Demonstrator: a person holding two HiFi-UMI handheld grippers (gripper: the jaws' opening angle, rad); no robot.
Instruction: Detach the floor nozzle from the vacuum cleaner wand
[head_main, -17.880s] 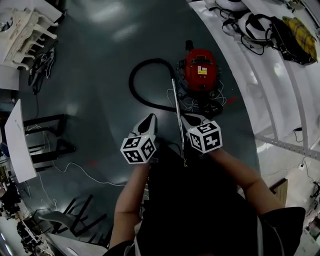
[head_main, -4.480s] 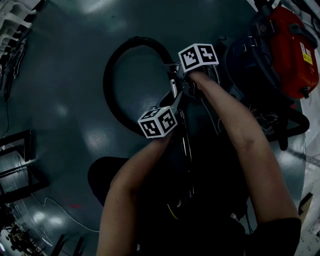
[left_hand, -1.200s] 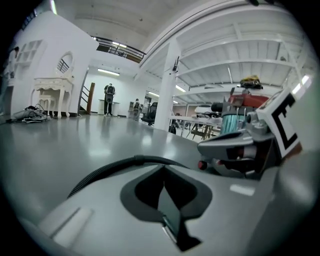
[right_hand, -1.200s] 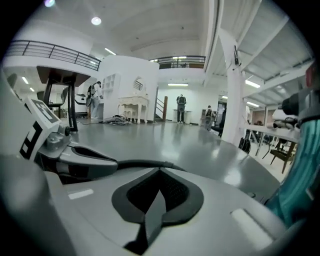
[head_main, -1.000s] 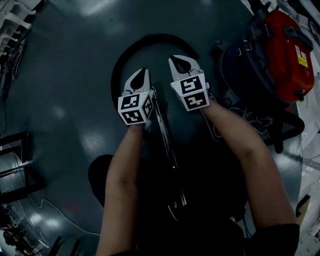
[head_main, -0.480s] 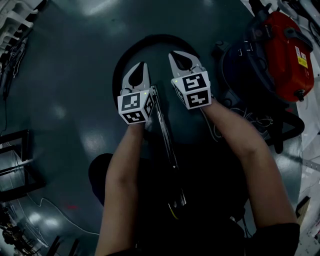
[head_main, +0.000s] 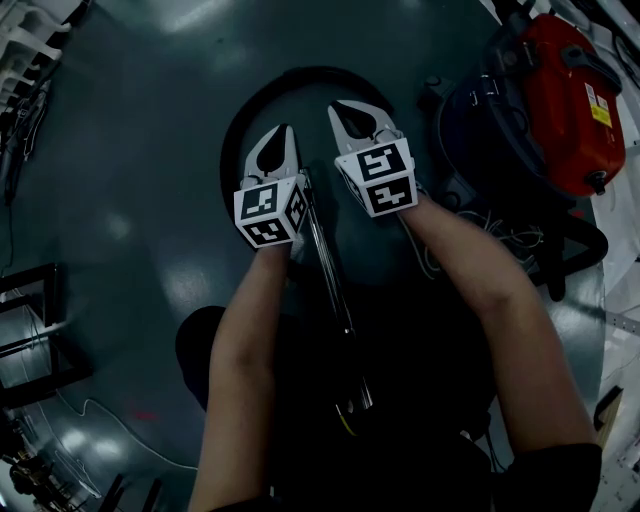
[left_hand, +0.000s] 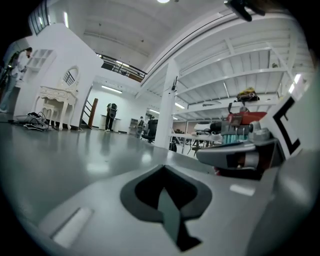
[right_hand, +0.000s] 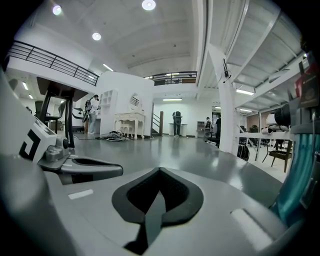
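Observation:
The metal wand (head_main: 330, 270) lies on the dark floor between the person's forearms, its far end by the black hose loop (head_main: 238, 130). Its near end (head_main: 355, 400) lies against dark clothing, and I cannot make out the floor nozzle. The left gripper (head_main: 283, 132) hovers just left of the wand's far end, shut and empty. The right gripper (head_main: 346, 108) hovers to the wand's right, also shut and empty. Neither touches the wand. In the left gripper view the shut left gripper (left_hand: 164, 190) points across the floor, with the right gripper (left_hand: 235, 152) beside it. The right gripper view shows the shut right gripper (right_hand: 159, 192) and the left gripper (right_hand: 80, 170).
The red vacuum canister (head_main: 565, 95) stands at the upper right, with tangled cables (head_main: 500, 240) below it. Black frames (head_main: 30, 320) lie at the left edge, and white furniture (head_main: 25, 30) sits in the upper left corner.
A few seconds ago both grippers were close together at the wand's far end; now they hover apart on either side of it. Over the last second hardly anything has moved.

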